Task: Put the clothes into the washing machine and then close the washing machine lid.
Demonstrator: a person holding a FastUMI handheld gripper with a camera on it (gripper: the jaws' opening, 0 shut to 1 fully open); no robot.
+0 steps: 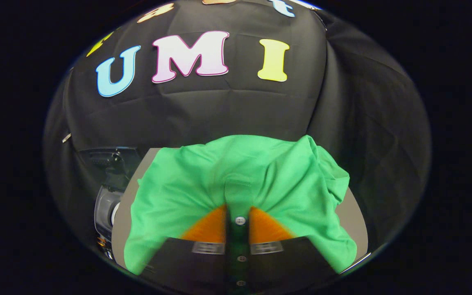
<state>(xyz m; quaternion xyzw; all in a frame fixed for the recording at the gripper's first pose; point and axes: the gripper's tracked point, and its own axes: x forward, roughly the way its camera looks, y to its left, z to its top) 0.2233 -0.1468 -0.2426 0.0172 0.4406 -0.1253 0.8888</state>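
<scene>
Gripper (237, 221) pinches green shirt (203, 180) at button placket, both fingers pressed on fabric fold between them. Hold likely chosen to lift whole garment by one strong seam. Shirt drapes forward over grey table (352, 217), hiding what lies ahead. Washing machine (107, 207) sits off to left of shirt, beside table edge; lid state unclear.

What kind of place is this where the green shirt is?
Probably a small test booth set up for laundry practice. Black cloth hangs as its wall, a grey table stands before it, and the gripper pinches a green button-up shirt. A grey machine sits beside the table.
</scene>
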